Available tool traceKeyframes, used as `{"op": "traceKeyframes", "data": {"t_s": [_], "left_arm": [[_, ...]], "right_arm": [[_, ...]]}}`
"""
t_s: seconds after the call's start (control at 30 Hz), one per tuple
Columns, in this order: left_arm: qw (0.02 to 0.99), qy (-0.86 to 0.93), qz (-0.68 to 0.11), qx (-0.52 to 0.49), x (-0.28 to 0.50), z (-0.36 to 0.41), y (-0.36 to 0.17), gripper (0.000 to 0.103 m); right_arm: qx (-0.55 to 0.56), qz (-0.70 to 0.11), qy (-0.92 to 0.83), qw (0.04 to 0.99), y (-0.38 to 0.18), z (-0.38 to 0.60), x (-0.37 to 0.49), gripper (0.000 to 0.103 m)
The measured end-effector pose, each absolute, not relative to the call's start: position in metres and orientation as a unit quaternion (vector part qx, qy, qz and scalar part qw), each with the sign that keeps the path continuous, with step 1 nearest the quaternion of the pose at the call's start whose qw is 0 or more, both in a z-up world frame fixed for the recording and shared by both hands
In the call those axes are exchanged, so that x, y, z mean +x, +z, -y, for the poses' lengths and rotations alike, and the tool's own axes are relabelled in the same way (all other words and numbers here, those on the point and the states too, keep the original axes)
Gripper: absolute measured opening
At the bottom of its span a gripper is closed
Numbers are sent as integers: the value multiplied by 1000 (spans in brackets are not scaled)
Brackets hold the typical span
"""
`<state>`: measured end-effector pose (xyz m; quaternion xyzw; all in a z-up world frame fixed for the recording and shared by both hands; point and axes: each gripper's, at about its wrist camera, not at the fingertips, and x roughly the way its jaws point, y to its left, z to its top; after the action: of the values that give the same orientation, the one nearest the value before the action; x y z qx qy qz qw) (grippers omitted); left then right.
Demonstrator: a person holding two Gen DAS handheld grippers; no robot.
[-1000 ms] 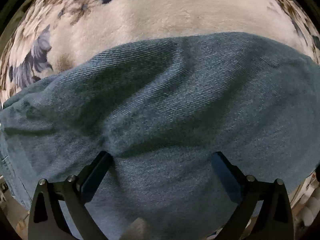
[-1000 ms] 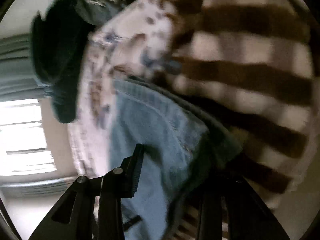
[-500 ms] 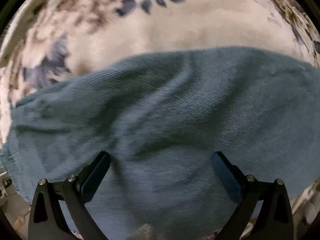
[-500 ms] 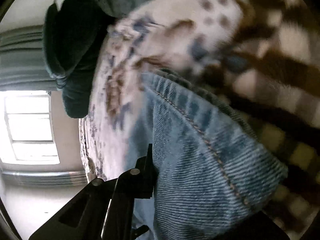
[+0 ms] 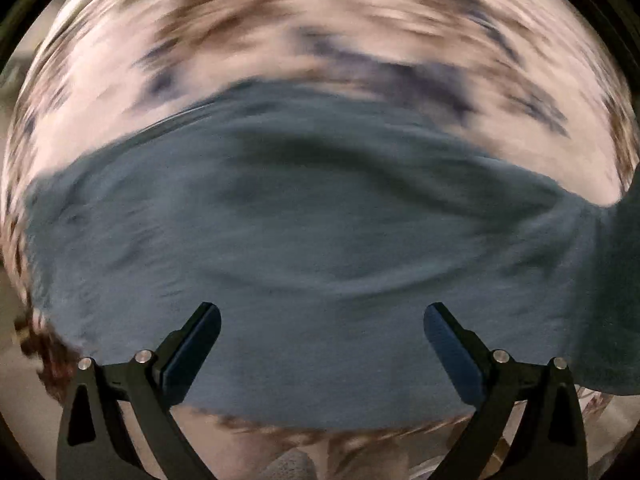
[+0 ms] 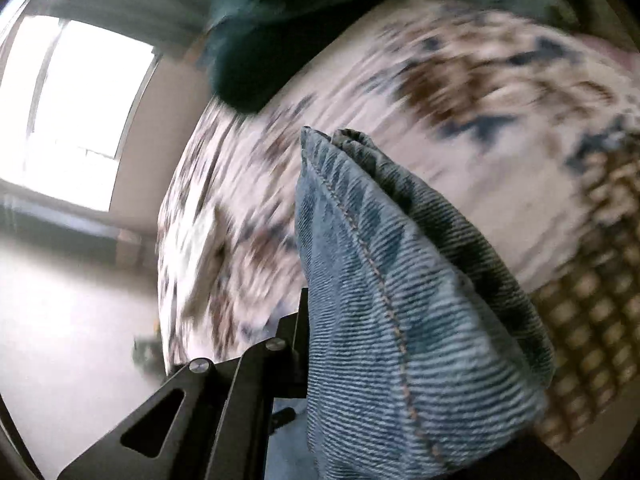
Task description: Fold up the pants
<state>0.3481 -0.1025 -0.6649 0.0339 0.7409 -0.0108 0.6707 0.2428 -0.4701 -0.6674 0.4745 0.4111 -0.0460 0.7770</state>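
Two grippers: the left gripper (image 5: 322,320), jaws wide apart, points down at blue denim pants (image 5: 304,248) filling mid-frame over a floral bedspread (image 5: 280,40); the right gripper (image 6: 320,340) pinches a stitched pants edge.

Right tongs (image 6: 320,360) clamp the denim pants (image 6: 400,300) above a floral bedspread (image 6: 460,112).

both my views smear with motion blur and bend at the edges; the window (image 6: 80,120) glares white, washing out the floor below it.
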Motion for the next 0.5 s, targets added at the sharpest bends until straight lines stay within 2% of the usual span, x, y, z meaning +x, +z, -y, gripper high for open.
{"op": "traceKeyframes", "data": {"t_s": [0.2,0.33,0.43,0.47,0.5], "left_arm": [[675,73,-734,-11,337,-44,-652,103],[676,109,-728,-31,331,-107,-656,103],[679,126,-722,-40,329,-133,-656,103],[682,126,-719,-48,328,-137,-654,103],[684,123,-716,-57,330,-140,-652,103]], "right_arm": [[412,-492,46,766,-706,295,289,6],[340,-556,71,755,-749,198,302,8],[306,-610,60,729,-776,163,302,20],[312,-616,66,721,-779,164,309,35],[310,-621,79,715,-773,162,312,58]]}}
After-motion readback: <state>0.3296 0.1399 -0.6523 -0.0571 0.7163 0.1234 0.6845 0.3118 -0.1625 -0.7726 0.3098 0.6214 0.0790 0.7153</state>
